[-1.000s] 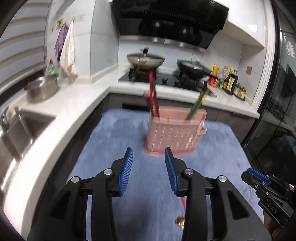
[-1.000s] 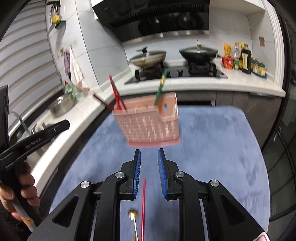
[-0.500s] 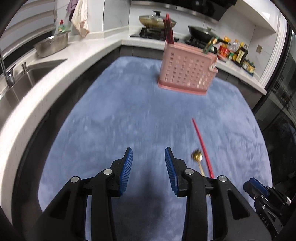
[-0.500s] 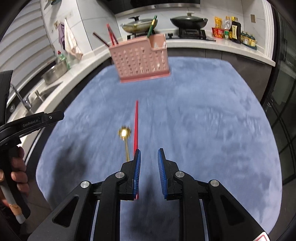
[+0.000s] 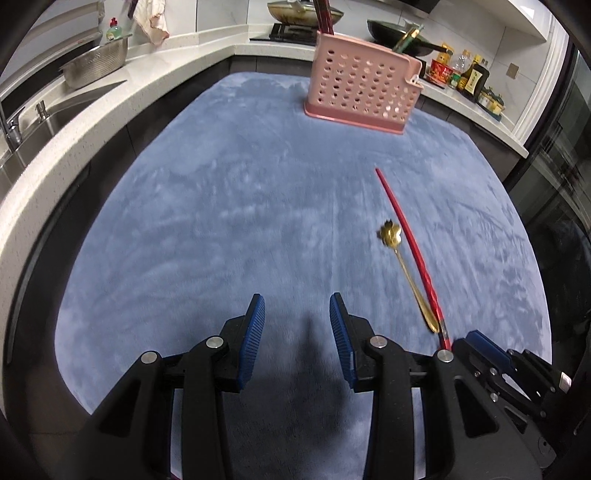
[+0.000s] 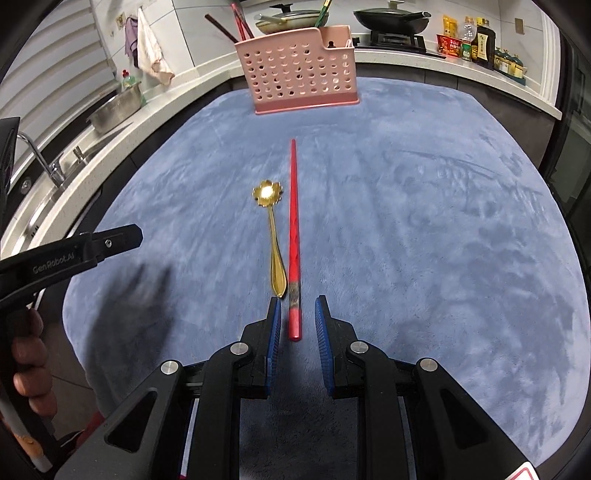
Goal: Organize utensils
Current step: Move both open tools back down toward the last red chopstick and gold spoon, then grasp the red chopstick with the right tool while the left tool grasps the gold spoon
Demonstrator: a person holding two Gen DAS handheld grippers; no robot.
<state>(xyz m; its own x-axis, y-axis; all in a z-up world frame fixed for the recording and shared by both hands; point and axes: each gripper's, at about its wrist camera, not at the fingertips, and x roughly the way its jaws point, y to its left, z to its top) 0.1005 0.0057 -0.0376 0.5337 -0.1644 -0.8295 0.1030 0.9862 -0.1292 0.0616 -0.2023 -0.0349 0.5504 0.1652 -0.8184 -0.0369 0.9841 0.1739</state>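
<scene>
**Utensils on mat: position of both grippers**

A long red plastic chopstick (image 6: 293, 236) lies flat on the blue plush mat (image 6: 424, 229), running from 12 o'clock to 6 o'clock in the right wrist view. A gold metal spoon with a flower-shaped bowl (image 6: 272, 236) lies just beside it at its 9 o'clock side, roughly parallel, bowl end toward 12 o'clock. Whether spoon and chopstick touch cannot be told.

The near, thick end of the chopstick sits between the blue ribbed pads (image 6: 274, 332) of the right gripper (image 6: 295, 332). The jaws stand narrowly apart; a gap shows on each side of the chopstick, so the pads do not press on it. The right gripper is released and holds nothing.

In the left wrist view the same chopstick (image 5: 410, 243) and spoon (image 5: 404, 273) lie at 2 o'clock from the left gripper (image 5: 297, 328). The left gripper stands over bare mat (image 5: 221, 221) with its jaws spread and nothing between them. The tip of the right gripper (image 5: 480, 343) shows at 4 o'clock, at the chopstick's near end.

At 12 o'clock, at the far edge of the mat, stands a pink perforated plastic utensil basket (image 6: 299, 74), upright, with red and dark chopsticks (image 6: 236, 22) and a green-handled utensil (image 6: 323, 13) protruding from its top.

Beyond the mat run a white countertop (image 6: 92, 155), a steel sink with tap (image 6: 40, 162), a steel bowl (image 6: 116, 109) and a hob with two pans (image 6: 388, 18). A person's hand (image 6: 29, 365) grips the left gripper's handle at 8 o'clock.
</scene>
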